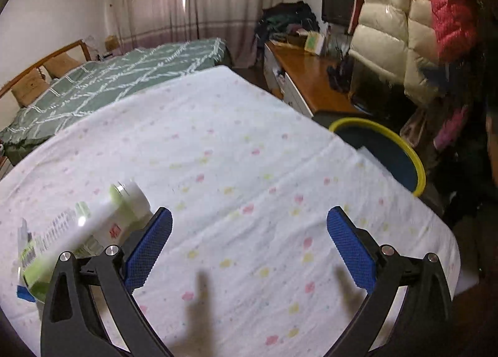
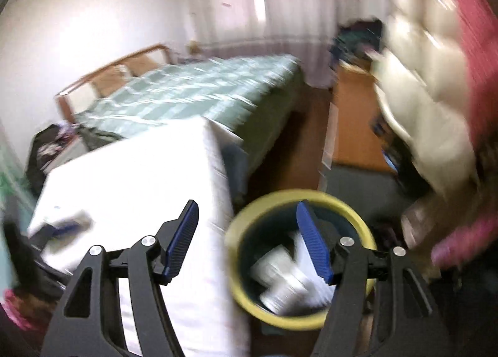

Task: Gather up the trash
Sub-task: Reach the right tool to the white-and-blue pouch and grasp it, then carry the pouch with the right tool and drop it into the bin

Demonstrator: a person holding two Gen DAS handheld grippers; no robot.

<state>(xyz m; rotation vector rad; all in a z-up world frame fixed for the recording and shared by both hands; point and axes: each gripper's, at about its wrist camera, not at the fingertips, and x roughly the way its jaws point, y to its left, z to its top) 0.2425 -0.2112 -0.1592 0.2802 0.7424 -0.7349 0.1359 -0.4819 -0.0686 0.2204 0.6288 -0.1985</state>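
At the far left of my desk [image 1: 236,145], covered in a white cloth with pastel dots, a small heap of trash is not yet collected: a white plastic bottle with a lime-green label [image 1: 124,210] lying on flat white-and-green packaging [image 1: 34,257], just beside my left gripper [image 1: 249,245], which is spread wide and empty. To the right, off the desk's edge, my right gripper [image 2: 247,238] hangs open and empty over the dark blue round bin with a yellow rim [image 2: 239,291], where blurred white and silvery rubbish [image 2: 280,282] already lies. I judge the job partly done.

Print, none legible

Beside my left jaw, the white-and-green bottle [image 1: 124,210] carries red marks and fine print, too blurred to read.
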